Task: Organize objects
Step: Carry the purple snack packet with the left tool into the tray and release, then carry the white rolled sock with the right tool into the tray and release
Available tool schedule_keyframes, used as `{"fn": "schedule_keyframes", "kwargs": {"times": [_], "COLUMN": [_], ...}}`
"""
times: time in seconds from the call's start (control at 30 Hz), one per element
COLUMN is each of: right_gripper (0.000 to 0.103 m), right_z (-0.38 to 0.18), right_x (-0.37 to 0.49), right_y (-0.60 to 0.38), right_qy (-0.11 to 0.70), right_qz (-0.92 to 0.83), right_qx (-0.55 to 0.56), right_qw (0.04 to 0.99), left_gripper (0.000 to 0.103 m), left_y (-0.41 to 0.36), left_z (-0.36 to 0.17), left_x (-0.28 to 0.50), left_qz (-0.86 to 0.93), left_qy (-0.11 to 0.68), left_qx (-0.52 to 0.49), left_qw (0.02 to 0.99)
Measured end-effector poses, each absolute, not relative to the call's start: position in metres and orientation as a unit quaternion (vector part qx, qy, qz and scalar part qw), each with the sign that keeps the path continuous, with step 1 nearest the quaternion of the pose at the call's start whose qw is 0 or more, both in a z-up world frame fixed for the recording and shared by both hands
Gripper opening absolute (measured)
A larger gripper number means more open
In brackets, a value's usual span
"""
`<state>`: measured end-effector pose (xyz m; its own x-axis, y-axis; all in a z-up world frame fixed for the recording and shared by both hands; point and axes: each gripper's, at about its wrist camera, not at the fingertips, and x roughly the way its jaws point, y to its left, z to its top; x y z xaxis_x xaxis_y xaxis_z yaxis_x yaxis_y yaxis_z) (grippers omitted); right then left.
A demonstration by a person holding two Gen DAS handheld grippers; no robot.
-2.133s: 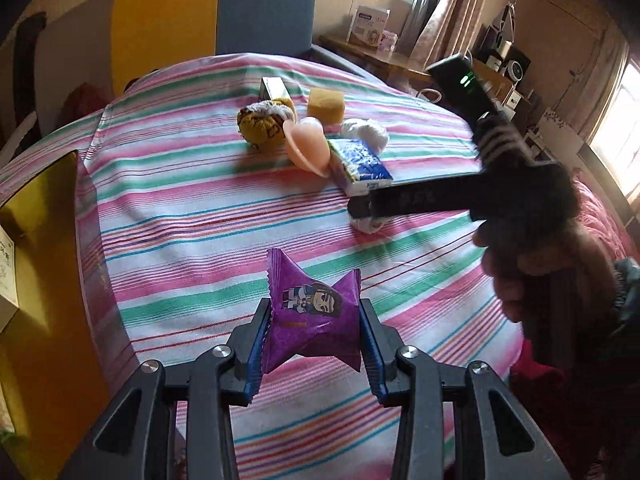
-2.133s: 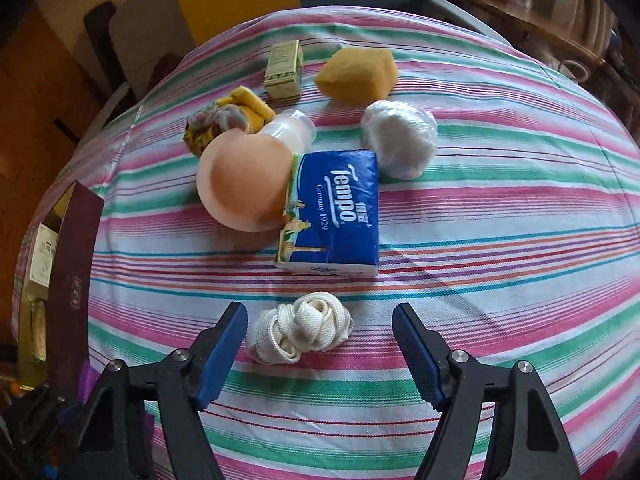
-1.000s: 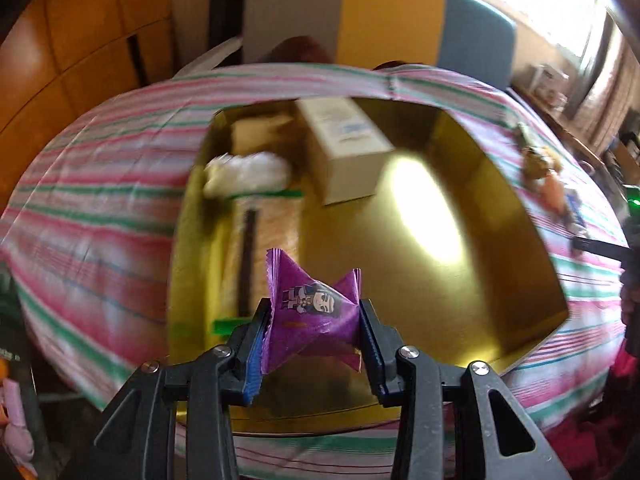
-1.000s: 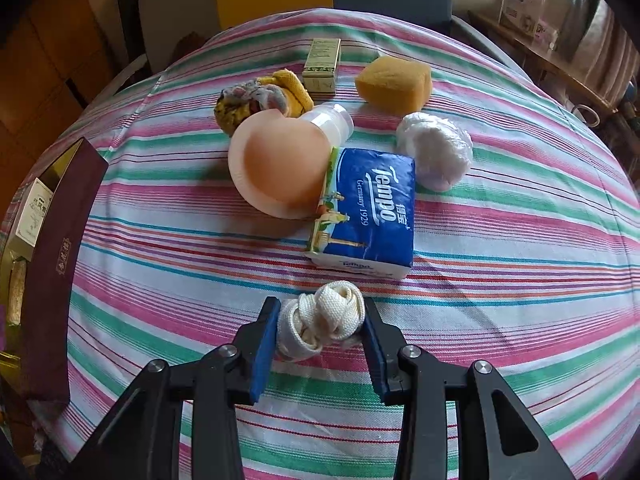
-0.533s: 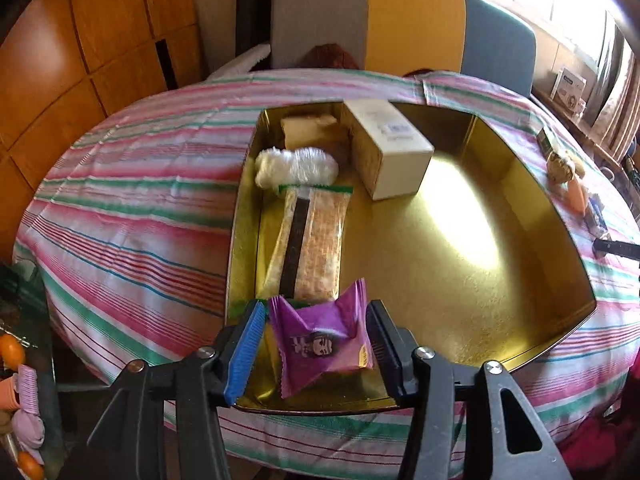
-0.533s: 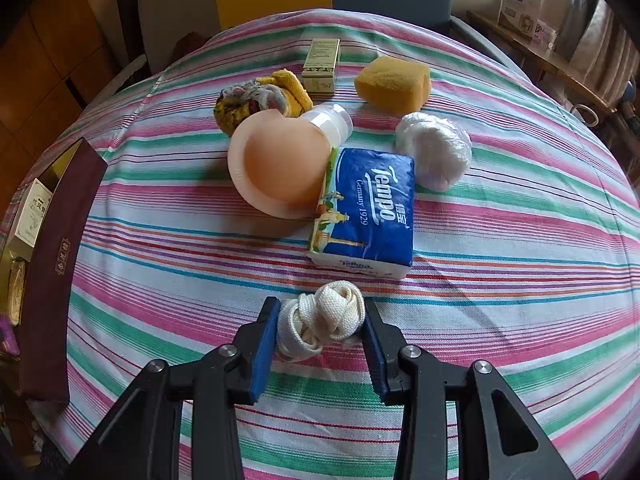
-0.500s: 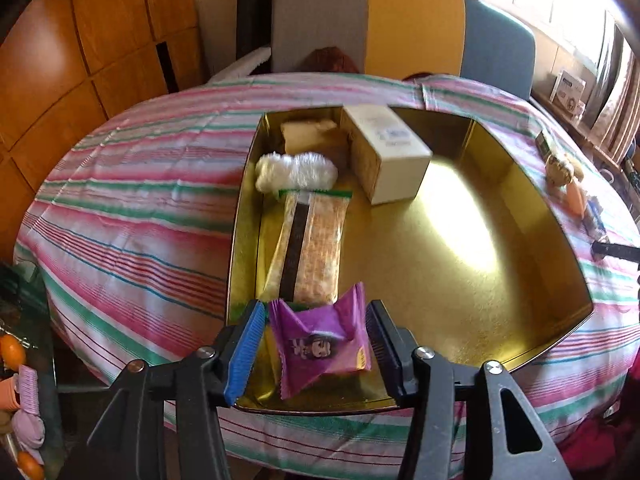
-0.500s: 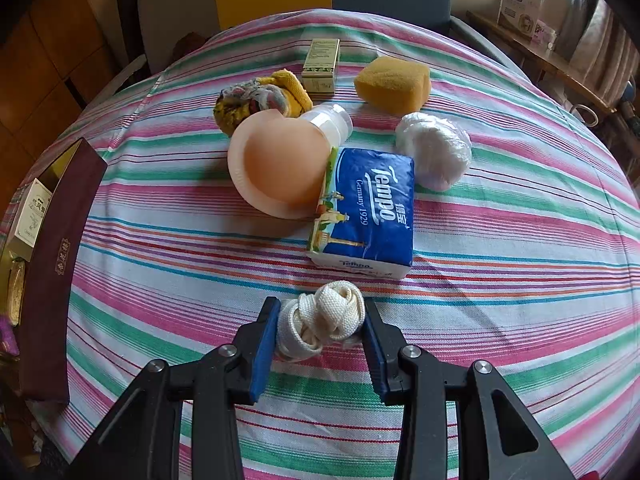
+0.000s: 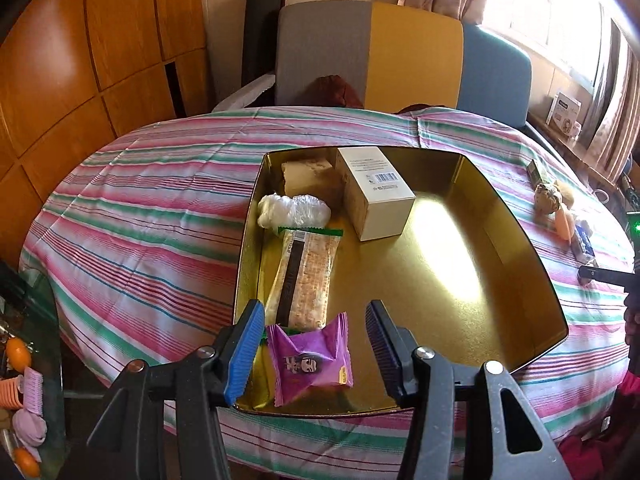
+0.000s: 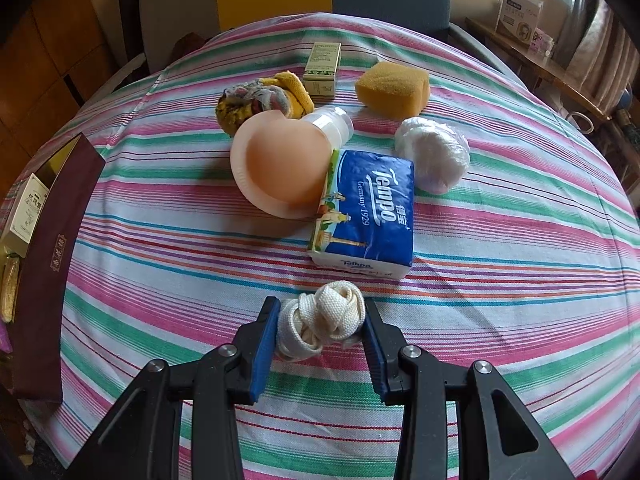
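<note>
A purple snack packet (image 9: 310, 358) lies in the near corner of the gold tin (image 9: 532, 252). My left gripper (image 9: 314, 346) hangs just above it, open, with a gap on each side of the packet. The tin also holds a cracker pack (image 9: 306, 278), a white box (image 9: 374, 192), a white plastic bundle (image 9: 294, 210) and a tan block (image 9: 306, 174). In the right wrist view my right gripper (image 10: 320, 330) is shut on a knotted white rope (image 10: 324, 324) that rests on the striped cloth (image 10: 500, 288).
Beyond the rope lie a blue Tempo tissue pack (image 10: 366, 212), a peach dish (image 10: 278, 168), a small bottle (image 10: 330, 120), a yellow cloth bundle (image 10: 262, 100), a green box (image 10: 322, 68), a sponge (image 10: 394, 88) and a white plastic ball (image 10: 434, 152). The tin's dark red wall (image 10: 44, 264) stands at the left.
My left gripper let go of the purple packet, which now lies in the tin, and it has lifted a little. The right gripper stays still, shut on the rope.
</note>
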<state>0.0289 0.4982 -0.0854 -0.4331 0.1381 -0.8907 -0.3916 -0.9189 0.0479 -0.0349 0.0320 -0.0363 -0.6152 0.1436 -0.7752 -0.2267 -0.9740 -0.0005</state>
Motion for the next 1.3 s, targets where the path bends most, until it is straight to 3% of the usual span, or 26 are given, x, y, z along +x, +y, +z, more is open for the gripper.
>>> {"fn": "schedule_keyframes", "kwargs": {"times": [0.63, 0.8, 1.07, 1.3], "right_gripper": [0.040, 0.040, 0.040, 0.041], "right_z": [-0.082, -0.046, 0.019, 0.005], "right_x": [0.029, 0.031, 0.002, -0.043], "right_y": [0.499, 0.492, 0.381, 0.240], "right_qy": [0.122, 0.139, 0.085, 0.001], "right_qz": [0.839, 0.859, 0.906, 0.889], "right_qx": [-0.506, -0.469, -0.415, -0.440], "right_qw": [0.161, 0.149, 0.006, -0.124], "left_gripper": [0.053, 0.053, 0.053, 0.053], "left_y": [0.030, 0.023, 0.010, -0.003], "left_z": [-0.037, -0.032, -0.017, -0.001], "left_x": [-0.034, -0.035, -0.031, -0.026], "left_qz": [0.897, 0.902, 0.919, 0.932], "left_qy": [0.042, 0.040, 0.048, 0.062], "left_qx": [-0.428, -0.418, -0.384, -0.350], "left_qw": [0.106, 0.101, 0.080, 0.064]}}
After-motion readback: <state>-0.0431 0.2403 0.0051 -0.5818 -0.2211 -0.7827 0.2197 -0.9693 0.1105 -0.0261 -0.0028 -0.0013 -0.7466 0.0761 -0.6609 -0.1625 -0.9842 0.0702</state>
